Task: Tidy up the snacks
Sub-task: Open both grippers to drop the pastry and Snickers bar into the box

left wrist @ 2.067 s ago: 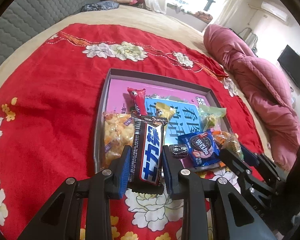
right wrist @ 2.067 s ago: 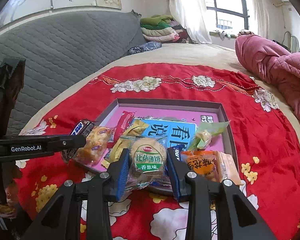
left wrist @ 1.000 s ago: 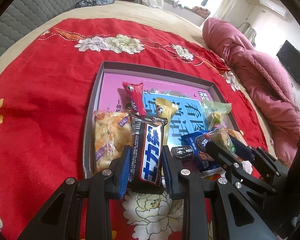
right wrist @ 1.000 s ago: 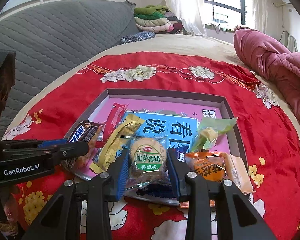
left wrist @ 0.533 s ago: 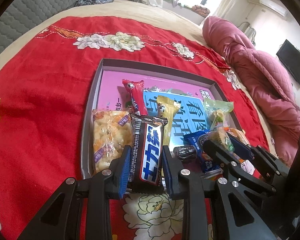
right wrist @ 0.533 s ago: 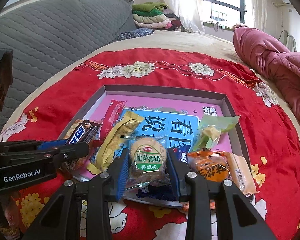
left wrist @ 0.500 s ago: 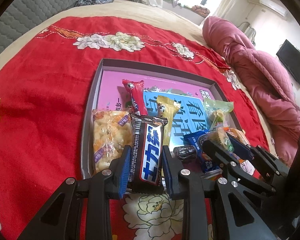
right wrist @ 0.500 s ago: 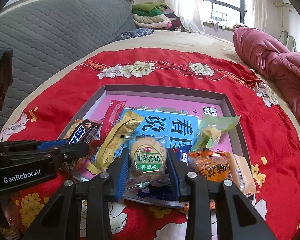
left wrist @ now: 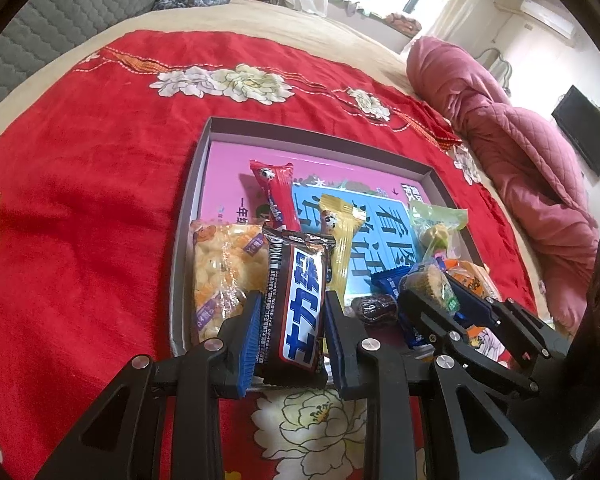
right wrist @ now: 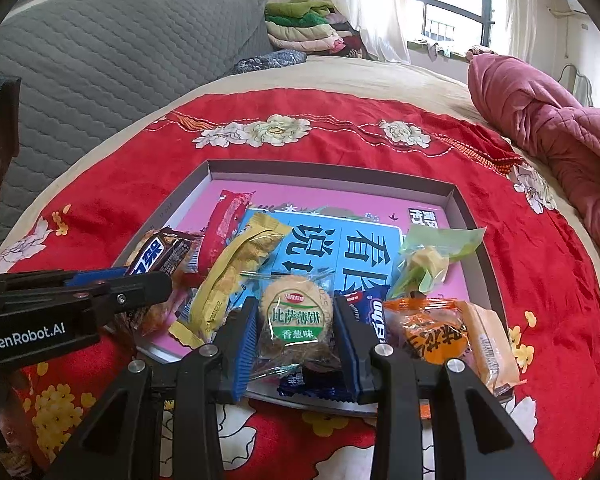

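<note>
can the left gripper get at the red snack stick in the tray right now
Probably not: the left gripper has its jaws shut on the chocolate bar, which lies between it and the red snack stick.

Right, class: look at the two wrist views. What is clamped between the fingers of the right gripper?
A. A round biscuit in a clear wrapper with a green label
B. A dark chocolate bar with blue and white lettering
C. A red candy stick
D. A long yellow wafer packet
A: in the right wrist view the right gripper is shut on the round biscuit, while the left gripper holds the chocolate bar.
</note>
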The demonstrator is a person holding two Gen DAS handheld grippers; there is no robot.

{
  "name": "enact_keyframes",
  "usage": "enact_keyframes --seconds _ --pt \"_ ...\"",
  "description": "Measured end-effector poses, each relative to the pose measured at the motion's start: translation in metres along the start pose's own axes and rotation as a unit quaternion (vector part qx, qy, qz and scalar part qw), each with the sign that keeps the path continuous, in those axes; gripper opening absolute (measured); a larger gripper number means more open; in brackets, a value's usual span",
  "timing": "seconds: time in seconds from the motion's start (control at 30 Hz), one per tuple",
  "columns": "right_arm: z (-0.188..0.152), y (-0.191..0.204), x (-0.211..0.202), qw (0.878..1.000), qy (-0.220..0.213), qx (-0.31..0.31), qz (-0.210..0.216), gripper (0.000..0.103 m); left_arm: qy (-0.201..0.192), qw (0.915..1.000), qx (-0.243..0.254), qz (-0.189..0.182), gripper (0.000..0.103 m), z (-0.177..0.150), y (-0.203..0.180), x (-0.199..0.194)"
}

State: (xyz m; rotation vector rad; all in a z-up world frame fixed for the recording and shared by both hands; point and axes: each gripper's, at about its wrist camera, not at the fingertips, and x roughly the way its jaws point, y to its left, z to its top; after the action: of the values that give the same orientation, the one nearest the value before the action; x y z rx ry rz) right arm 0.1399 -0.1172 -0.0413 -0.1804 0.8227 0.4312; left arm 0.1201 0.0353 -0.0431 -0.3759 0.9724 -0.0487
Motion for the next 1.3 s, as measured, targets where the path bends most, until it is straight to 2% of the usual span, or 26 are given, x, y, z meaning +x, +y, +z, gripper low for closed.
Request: enact_keyframes --seconds 0.5,0.8,0.9,1.3 --pt "0.0002 0.0023 0.0042 1.0 0.003 0.001 0.0 0.038 0.0 1.0 0.0 -0.001 0.031 0.0001 0.0005 -0.0002" --pt "-0.0005 0.0004 0.0021 1.0 -0.001 0.004 0.002 0.047 0.001 1.0 -0.005 -0.006 0.031 -0.0003 0.0022 0.0001" --pt "-0.0002 -0.0005 -0.001 1.0 -0.005 0.006 0.004 0.052 0.001 0.9999 -0.009 -0.01 0.031 -0.0004 0.0032 0.0001" --pt "-0.0009 0.0001 -0.0048 1.0 -0.006 0.005 0.001 0.053 0.001 0.9998 -0.011 -0.015 0.033 -0.0003 0.0024 -0.0001"
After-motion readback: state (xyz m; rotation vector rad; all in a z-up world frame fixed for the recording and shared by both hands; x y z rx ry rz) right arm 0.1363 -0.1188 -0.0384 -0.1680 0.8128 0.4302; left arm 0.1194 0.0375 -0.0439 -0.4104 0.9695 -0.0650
